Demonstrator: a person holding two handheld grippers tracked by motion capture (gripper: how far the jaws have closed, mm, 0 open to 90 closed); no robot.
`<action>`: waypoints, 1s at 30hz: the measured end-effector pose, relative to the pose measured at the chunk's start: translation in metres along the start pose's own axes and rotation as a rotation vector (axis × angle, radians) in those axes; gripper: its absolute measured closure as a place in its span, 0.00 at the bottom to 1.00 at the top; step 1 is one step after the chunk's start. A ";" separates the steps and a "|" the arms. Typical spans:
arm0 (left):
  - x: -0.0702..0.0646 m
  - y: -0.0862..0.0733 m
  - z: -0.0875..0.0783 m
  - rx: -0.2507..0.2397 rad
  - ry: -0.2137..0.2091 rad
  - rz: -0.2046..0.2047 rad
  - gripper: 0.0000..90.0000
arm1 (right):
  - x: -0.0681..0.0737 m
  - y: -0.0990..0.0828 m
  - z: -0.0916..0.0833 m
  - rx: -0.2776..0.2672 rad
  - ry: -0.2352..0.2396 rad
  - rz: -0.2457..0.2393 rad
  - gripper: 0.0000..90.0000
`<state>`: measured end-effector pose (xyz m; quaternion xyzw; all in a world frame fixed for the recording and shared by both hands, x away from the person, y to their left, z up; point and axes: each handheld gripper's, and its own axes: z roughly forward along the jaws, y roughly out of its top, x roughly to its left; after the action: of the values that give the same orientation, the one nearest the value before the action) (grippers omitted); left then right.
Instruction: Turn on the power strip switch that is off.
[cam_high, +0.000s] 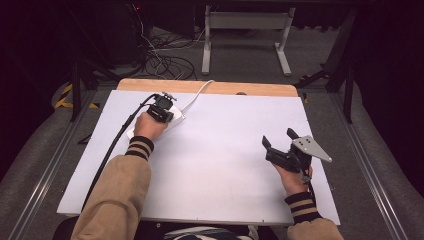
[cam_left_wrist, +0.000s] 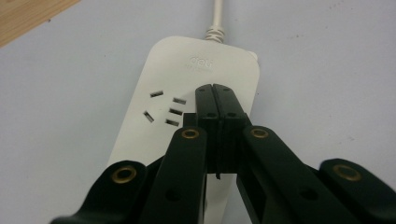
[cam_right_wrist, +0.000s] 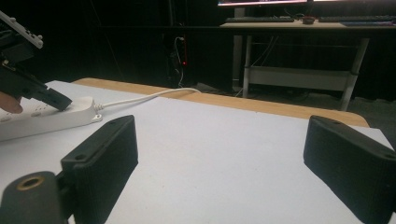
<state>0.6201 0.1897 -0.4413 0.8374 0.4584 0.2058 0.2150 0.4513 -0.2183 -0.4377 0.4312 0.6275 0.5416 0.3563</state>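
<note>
A white power strip (cam_high: 176, 120) lies at the far left of the white table top (cam_high: 225, 165), its cable (cam_high: 197, 95) running off over the back edge. My left gripper (cam_high: 165, 102) is shut, with nothing between its jaws. In the left gripper view its tips (cam_left_wrist: 215, 89) rest over the strip (cam_left_wrist: 154, 70), just right of a socket group (cam_left_wrist: 166, 109). My right gripper (cam_high: 278, 137) hovers open at the right of the table, holding nothing. Between its wide pads (cam_right_wrist: 107, 149), the right gripper view shows the strip (cam_right_wrist: 51, 119) and the left gripper (cam_right_wrist: 44, 95) touching it.
A wooden strip (cam_high: 210, 87) edges the back of the table. Beyond it are loose cables on the floor (cam_high: 165, 62) and a white desk frame (cam_high: 245, 22). Dark stands flank both sides of the table.
</note>
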 end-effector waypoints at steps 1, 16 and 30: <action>0.001 0.000 0.000 0.000 -0.006 -0.004 1.00 | 0.000 0.000 0.000 0.001 0.000 0.000 0.12; 0.006 0.000 0.001 0.002 -0.040 -0.029 1.00 | 0.001 0.000 0.000 0.004 0.001 -0.007 0.12; 0.006 -0.001 0.001 -0.003 -0.035 -0.027 1.00 | 0.001 -0.001 0.001 0.012 0.000 -0.003 0.12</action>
<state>0.6232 0.1953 -0.4416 0.8342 0.4655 0.1890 0.2272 0.4518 -0.2173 -0.4384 0.4325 0.6314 0.5373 0.3544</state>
